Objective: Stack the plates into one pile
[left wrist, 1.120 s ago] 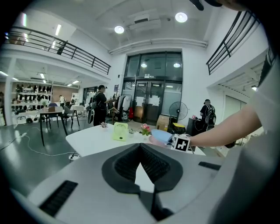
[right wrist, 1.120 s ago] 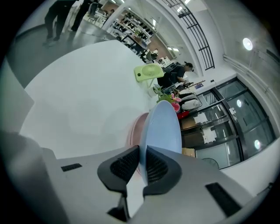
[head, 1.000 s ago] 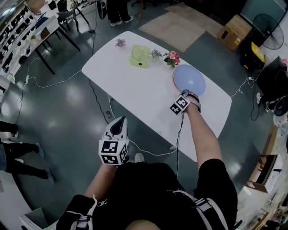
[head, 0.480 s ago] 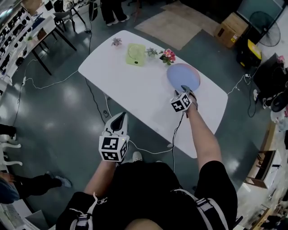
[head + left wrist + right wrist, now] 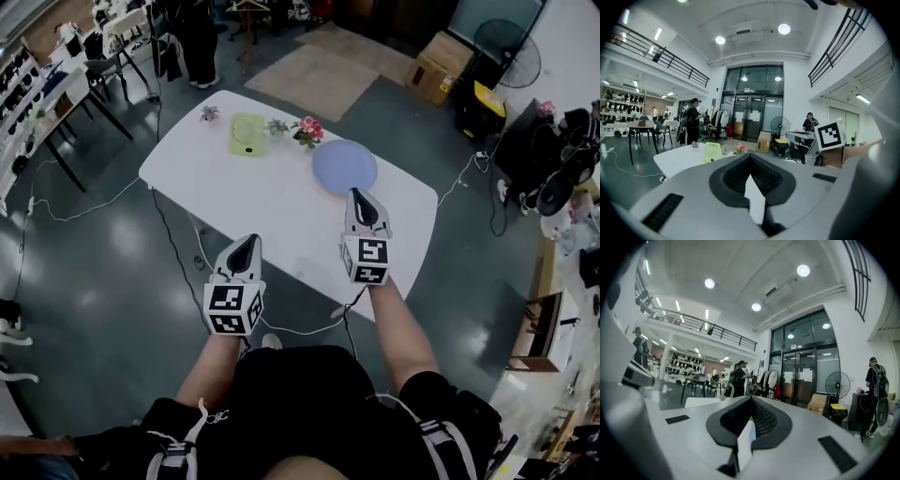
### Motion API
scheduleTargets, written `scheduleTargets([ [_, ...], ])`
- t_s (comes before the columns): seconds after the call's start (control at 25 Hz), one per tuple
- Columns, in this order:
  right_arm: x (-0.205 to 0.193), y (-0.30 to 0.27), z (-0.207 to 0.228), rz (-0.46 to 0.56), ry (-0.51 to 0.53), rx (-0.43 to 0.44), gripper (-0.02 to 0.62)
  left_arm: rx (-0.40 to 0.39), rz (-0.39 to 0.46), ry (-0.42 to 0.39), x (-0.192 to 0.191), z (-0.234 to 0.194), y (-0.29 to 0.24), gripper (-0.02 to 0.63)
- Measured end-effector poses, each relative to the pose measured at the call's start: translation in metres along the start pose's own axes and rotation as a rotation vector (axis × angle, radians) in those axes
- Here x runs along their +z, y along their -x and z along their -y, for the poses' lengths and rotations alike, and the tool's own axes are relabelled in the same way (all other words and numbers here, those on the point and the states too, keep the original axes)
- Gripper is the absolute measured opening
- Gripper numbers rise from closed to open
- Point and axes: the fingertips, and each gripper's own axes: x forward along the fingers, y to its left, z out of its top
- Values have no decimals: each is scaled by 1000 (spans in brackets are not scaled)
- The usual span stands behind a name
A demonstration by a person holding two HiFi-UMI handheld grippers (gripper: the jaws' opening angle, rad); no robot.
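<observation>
A blue plate (image 5: 344, 166) lies flat on the white table (image 5: 272, 202), towards its far right; I cannot tell whether others lie under it. My right gripper (image 5: 360, 198) hovers in the air just short of the plate, pointing level. Its jaws have just closed and are shut with nothing between them, as the right gripper view (image 5: 751, 405) also shows. My left gripper (image 5: 247, 244) is held off the table's near edge, shut and empty, with its jaws together in the left gripper view (image 5: 750, 160).
At the table's far edge stand a green desk fan (image 5: 247, 134), a pot of pink flowers (image 5: 307, 128) and a small plant (image 5: 208, 113). Cables trail over the floor. People, chairs and another table are beyond the far left.
My right gripper has let go of the plate, lifted off the table and drawn back towards me, rolling upright. The left gripper has risen a little. The plate stays where it lay.
</observation>
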Motion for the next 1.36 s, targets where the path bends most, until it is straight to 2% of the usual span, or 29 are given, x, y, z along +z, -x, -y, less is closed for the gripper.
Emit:
scheduleTargets([
  [0.12, 16, 46, -10, 65, -44, 9, 14, -13, 22, -1, 5, 15, 3, 12],
  [0.32, 7, 91, -21, 101, -128, 25, 14, -38, 40, -5, 9, 36, 3, 12],
  [0.6, 5, 102, -18, 100, -138, 26, 12, -56, 36, -18, 7, 54, 4, 12],
  [0.8, 6, 108, -13, 104, -101, 24, 12, -54, 46, -29, 13, 63, 6, 12],
  [1.36, -4, 127, -6, 101, -130, 54, 12, -66, 45, -36, 7, 94, 6, 12],
])
